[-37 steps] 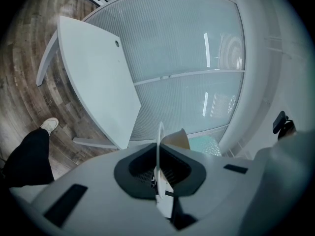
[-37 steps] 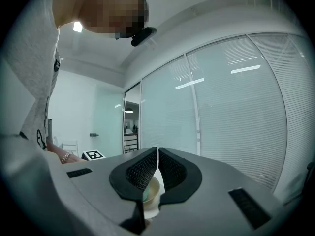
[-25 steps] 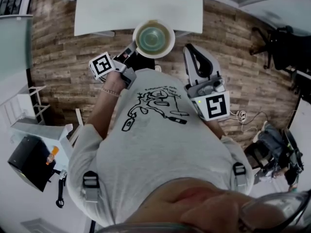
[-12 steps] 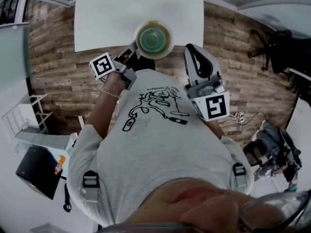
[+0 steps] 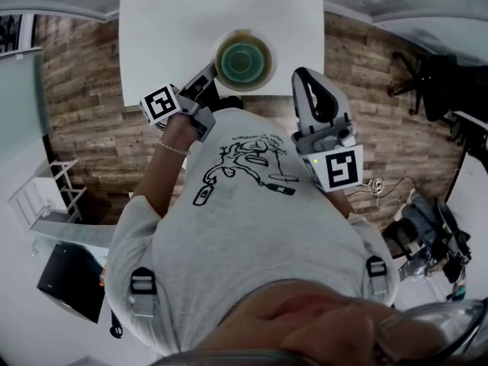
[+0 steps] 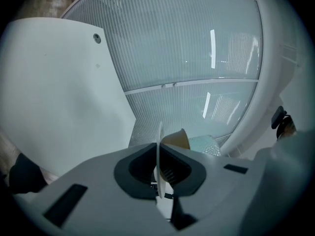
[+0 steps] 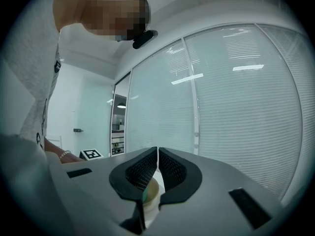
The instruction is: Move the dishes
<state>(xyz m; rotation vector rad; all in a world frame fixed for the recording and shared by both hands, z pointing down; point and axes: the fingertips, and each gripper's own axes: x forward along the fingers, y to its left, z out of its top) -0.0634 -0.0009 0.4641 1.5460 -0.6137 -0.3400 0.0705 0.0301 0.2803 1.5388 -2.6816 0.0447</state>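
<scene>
A white plate [image 5: 242, 61] carries a cream bowl with a green inside [image 5: 242, 59] and hangs over the near edge of the white table [image 5: 168, 21]. My left gripper [image 5: 210, 75] is shut on the plate's left rim, my right gripper [image 5: 299, 76] on its right rim. In the left gripper view the rim [image 6: 159, 146] runs edge-on between the closed pads of the left gripper [image 6: 159, 173], with a tan bowl [image 6: 178, 139] behind. In the right gripper view the thin rim sits in the right gripper [image 7: 157, 168], and the bowl [image 7: 150, 191] shows below.
Wooden floor [image 5: 84, 120] surrounds the table. A black office chair [image 5: 438, 82] stands at the right, cabled equipment [image 5: 431, 239] at the lower right, a black box [image 5: 69, 280] and a white rack [image 5: 46, 197] at the left. A glass wall with blinds [image 6: 197, 58] lies beyond the table.
The table has drawn nearer, and the plate with its bowl has gone from the table's front edge to over its top. Both grippers keep their hold on the rim.
</scene>
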